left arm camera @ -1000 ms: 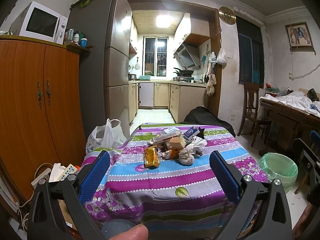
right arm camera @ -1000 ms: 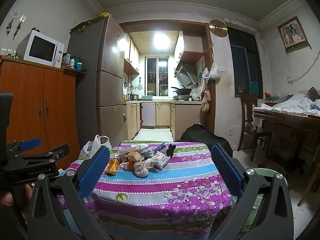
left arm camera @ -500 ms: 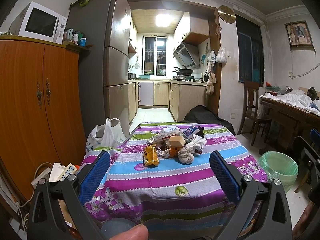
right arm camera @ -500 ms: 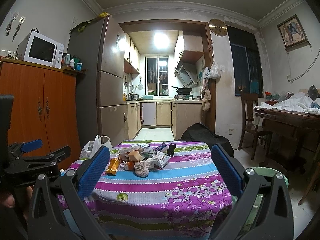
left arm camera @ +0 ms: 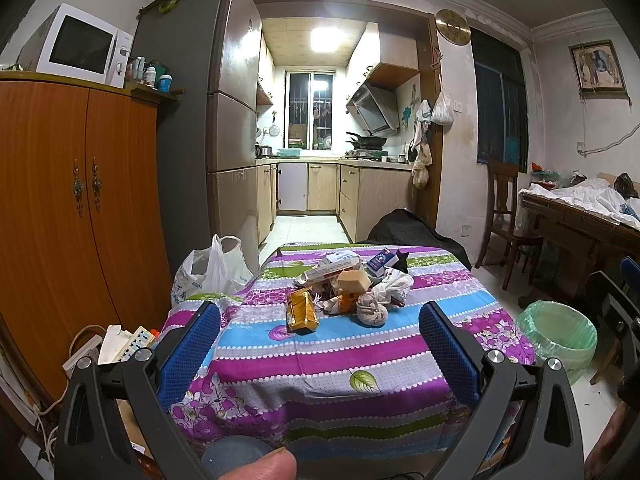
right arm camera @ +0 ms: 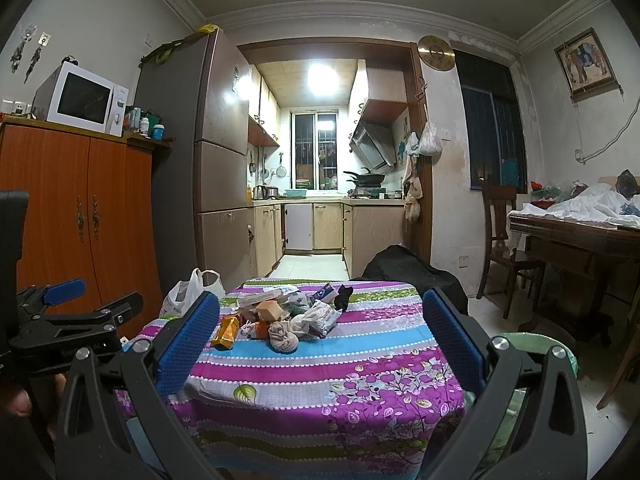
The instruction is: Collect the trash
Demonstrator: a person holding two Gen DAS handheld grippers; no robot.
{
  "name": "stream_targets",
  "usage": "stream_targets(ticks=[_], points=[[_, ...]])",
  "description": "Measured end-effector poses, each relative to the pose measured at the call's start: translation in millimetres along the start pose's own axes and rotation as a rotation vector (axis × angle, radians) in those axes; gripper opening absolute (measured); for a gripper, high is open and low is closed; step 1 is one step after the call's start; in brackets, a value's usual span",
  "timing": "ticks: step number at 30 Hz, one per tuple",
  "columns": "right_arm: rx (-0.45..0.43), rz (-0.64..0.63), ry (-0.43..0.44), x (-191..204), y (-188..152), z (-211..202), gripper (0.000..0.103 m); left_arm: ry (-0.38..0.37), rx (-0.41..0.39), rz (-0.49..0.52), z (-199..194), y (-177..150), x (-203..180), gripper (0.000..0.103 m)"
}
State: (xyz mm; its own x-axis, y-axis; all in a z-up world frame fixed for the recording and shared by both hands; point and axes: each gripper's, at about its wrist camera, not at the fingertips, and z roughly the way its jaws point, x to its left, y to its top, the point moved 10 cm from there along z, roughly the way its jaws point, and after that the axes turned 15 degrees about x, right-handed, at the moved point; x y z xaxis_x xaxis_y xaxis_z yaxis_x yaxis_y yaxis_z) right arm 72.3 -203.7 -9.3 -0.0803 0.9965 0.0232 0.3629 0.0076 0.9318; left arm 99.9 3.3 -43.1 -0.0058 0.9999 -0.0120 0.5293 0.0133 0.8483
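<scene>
A heap of trash (left arm camera: 348,292) lies in the middle of a small table with a striped floral cloth (left arm camera: 320,360): a yellow-orange packet (left arm camera: 302,314), a tan box (left arm camera: 354,280), a crumpled grey rag ball (left arm camera: 372,312), white wrappers and a blue-and-white carton (left arm camera: 382,260). The right wrist view shows the same trash heap (right arm camera: 280,320) on the table cloth (right arm camera: 340,376). My left gripper (left arm camera: 320,344) is open, well short of the pile, nothing between its blue pads. My right gripper (right arm camera: 320,344) is open too, at the table's near edge. A bin lined with a green bag (left arm camera: 558,332) stands right of the table.
An orange wooden cabinet (left arm camera: 60,208) with a microwave (left arm camera: 80,46) stands at left, a grey fridge (left arm camera: 208,120) beside it. A white plastic bag (left arm camera: 212,268) and power strips (left arm camera: 120,340) lie on the floor left of the table. A wooden chair (left arm camera: 506,216) and desk (left arm camera: 580,232) are at right.
Both grippers have drifted very slightly; the view of the table and trash is nearly the same. Nothing was picked up or let go.
</scene>
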Motion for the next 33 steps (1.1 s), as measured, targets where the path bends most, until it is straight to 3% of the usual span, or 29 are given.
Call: stream_targets(ticks=[30,33], points=[[0.01,0.001,0.005,6,-2,2,0.098,0.001,0.008,0.006,5,-5,-1,0.099],[0.022,-0.007,0.011,7,-4,6,0.098,0.014,0.0,0.05,16,-3,-1,0.099]])
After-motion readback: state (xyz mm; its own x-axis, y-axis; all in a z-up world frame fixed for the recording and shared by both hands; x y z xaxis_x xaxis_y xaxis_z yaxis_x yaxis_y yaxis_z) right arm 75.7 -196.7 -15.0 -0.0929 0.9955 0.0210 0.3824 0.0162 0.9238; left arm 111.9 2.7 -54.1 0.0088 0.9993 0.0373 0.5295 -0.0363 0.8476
